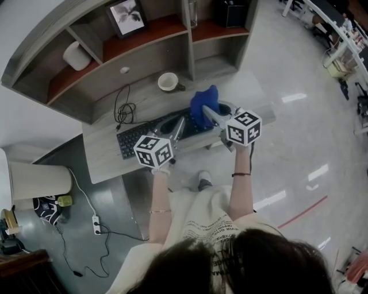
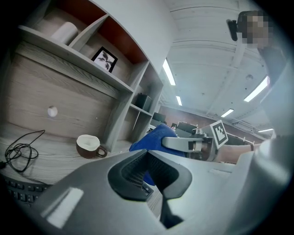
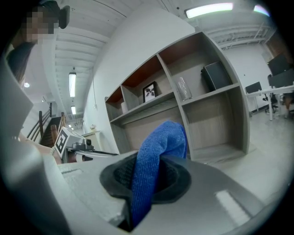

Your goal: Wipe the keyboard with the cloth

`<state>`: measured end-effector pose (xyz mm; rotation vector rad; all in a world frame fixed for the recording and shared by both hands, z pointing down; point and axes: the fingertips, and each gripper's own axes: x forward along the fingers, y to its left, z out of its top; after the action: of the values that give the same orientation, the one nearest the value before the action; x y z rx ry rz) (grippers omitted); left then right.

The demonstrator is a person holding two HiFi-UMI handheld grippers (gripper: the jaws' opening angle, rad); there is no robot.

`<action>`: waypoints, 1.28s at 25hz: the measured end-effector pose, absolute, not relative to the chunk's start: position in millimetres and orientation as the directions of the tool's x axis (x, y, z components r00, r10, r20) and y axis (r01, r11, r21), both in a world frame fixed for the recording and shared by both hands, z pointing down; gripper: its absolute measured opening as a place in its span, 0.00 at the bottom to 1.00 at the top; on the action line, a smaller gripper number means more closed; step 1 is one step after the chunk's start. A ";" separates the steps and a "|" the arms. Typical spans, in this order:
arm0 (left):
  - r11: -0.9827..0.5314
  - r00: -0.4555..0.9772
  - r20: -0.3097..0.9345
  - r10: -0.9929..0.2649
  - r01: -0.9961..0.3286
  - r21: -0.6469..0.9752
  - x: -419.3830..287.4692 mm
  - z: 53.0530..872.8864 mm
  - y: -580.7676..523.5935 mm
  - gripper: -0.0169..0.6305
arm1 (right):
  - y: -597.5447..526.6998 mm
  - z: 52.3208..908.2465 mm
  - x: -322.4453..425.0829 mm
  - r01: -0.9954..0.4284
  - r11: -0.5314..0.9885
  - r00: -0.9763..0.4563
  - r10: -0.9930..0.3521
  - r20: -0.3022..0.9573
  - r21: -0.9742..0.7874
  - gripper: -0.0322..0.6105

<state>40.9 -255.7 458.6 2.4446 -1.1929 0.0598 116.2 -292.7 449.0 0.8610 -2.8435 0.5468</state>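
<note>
A black keyboard (image 1: 135, 140) lies on the grey desk (image 1: 109, 163) below the shelf unit; a few of its keys (image 2: 18, 190) show at the bottom left of the left gripper view. My right gripper (image 1: 207, 110) is shut on a blue cloth (image 1: 204, 102), which stands up bunched between its jaws (image 3: 156, 156) above the keyboard's right end. The cloth (image 2: 151, 137) and the right gripper (image 2: 183, 143) also show in the left gripper view. My left gripper (image 1: 179, 127) hangs over the middle of the keyboard, shut and holding nothing (image 2: 154, 183).
A brown cup (image 1: 168, 82) with a white inside stands behind the keyboard, next to a coiled black cable (image 1: 123, 108). The shelves hold a framed picture (image 1: 127, 16) and a white roll (image 1: 76, 55). A white bin (image 1: 37, 181) and a power strip (image 1: 96, 224) are on the floor to the left.
</note>
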 end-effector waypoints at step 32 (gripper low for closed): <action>-0.476 0.631 0.329 -0.703 -0.760 0.442 87.0 518.9 -295.3 0.02 | -327.9 518.1 157.4 -0.568 0.765 -0.800 -0.428 0.420 -0.302 0.13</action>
<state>87.0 -295.3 518.9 2.2957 -1.1417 0.1363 157.4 -327.9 518.1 0.7675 -2.6340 0.6020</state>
